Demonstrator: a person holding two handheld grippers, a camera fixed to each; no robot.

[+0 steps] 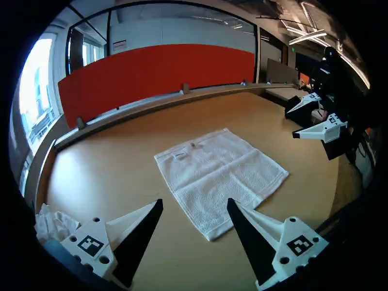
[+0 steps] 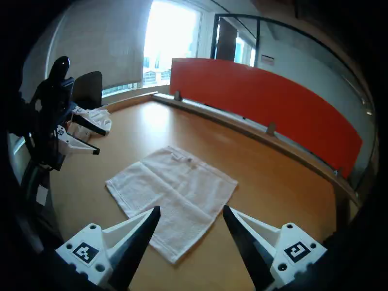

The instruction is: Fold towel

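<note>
Left gripper view is showing my left gripper (image 1: 194, 201) with its 2 black-tipped fingers standing wide apart and gripping nothing. The white square-ish terry towel (image 1: 220, 174) is lying flat and unfolded on the light wooden table (image 1: 121, 160), with 1 corner pointing at me and sitting just under the gap between those fingers, nearer the right-hand one. Right gripper view is giving me the same picture: the right gripper (image 2: 191, 207) is hovering with its fingers spread and empty, and another corner of the towel (image 2: 172, 191) is reaching in below them.

I am judging that these 2 corners are ending the same near edge, so each gripper is closest to its own corner. The towel's sides are looking almost equal, so I am not calling a long axis.

Farther off, a crumpled white cloth pile (image 1: 53, 225) is lying at the table's edge, and the long orange partition panel (image 1: 155, 72) is standing behind.
</note>
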